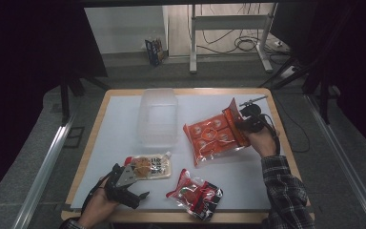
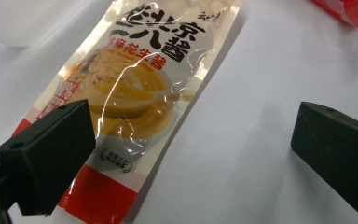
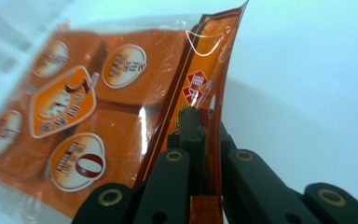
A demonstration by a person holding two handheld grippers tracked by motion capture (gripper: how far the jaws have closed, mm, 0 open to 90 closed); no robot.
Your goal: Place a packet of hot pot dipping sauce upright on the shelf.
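An orange snack bag with several round-labelled packs inside is tilted up off the white table at the right. My right gripper is shut on the bag's sealed edge strip, seen close up in the right gripper view. A cream and red sauce pouch with a noodle picture lies flat near the front left. My left gripper hovers at its near end, jaws wide open; the left jaw overlaps the sauce pouch, the right jaw stands over bare table.
A clear plastic tub stands at the back middle of the table. A red and black snack packet lies near the front edge. The wooden table rim borders the white mat.
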